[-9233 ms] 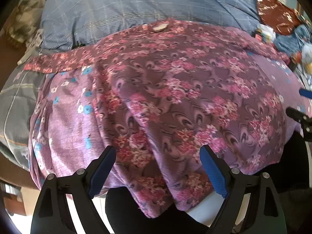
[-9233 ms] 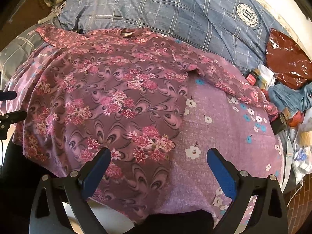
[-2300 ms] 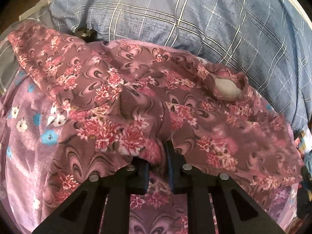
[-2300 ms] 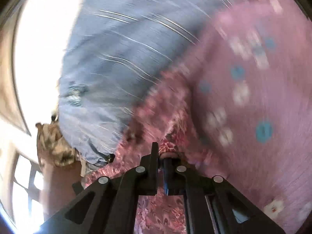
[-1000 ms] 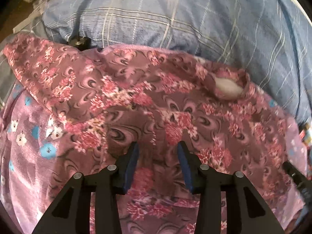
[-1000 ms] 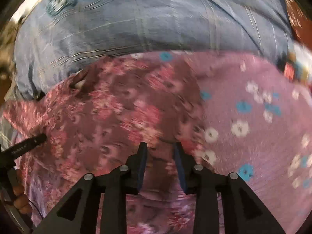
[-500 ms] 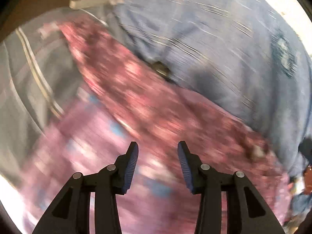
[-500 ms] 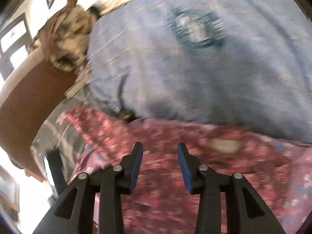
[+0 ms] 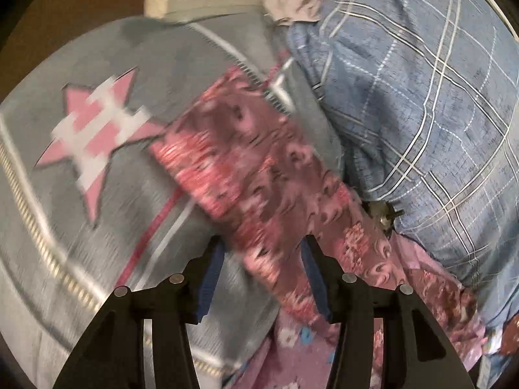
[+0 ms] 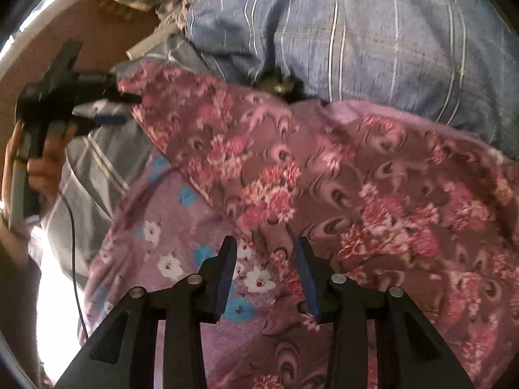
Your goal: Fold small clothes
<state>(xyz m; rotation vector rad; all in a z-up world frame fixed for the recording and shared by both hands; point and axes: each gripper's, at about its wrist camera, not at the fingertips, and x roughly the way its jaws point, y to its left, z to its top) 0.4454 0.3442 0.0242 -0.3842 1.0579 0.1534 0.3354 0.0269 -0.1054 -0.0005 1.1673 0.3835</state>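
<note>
A maroon floral garment (image 10: 340, 175) lies spread on the bed. Its left sleeve (image 9: 259, 168) stretches out over a grey blanket. My left gripper (image 9: 262, 259) is open, its blue pads on either side of the sleeve's end; it also shows in the right wrist view (image 10: 123, 108), at the sleeve tip. My right gripper (image 10: 264, 259) is open just above the garment's lower left edge, where the sleeve joins the body.
A blue plaid pillow (image 9: 421, 97) (image 10: 356, 32) lies behind the garment. A grey blanket with a pink star (image 9: 94, 136) is at the left. A purple flowered sheet (image 10: 168, 253) covers the bed. A brown headboard (image 10: 107, 29) stands at the far left.
Both grippers let go of the garment, opened partway and swung left toward the left sleeve. The left gripper now straddles the sleeve end.
</note>
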